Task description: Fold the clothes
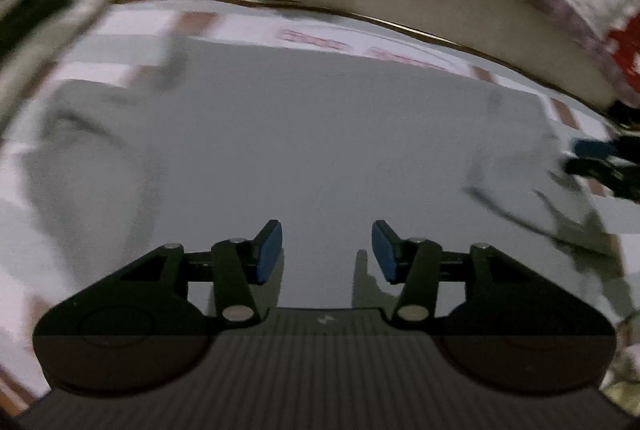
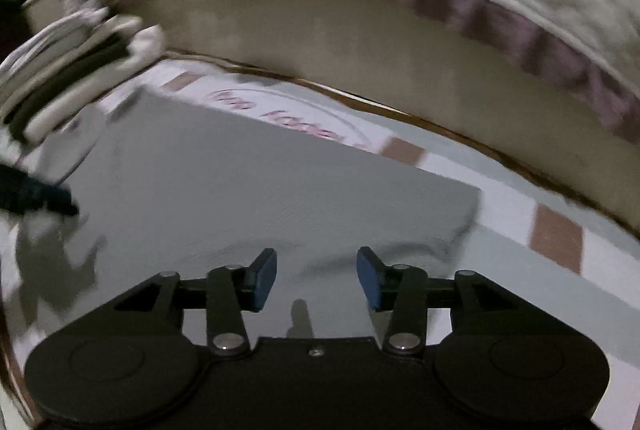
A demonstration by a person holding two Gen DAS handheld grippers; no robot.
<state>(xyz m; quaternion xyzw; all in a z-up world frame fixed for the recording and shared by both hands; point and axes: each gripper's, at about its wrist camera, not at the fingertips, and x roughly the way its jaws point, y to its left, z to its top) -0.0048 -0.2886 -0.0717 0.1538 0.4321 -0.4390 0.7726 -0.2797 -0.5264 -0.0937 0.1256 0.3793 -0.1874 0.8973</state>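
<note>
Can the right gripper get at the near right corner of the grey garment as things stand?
Probably yes: the right gripper is open and empty above the grey garment, with nothing between it and that corner.

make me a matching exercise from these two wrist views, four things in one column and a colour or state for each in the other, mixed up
Things:
1. grey garment
2. left claw
3. stack of folded clothes
4. claw pads

Colour or state:
A. blue
B. open, nothing between its fingers
C. lying flat on the patterned surface
D. piled at the far left, behind the garment

Pairs: 1-C, 2-B, 3-D, 4-A
</note>
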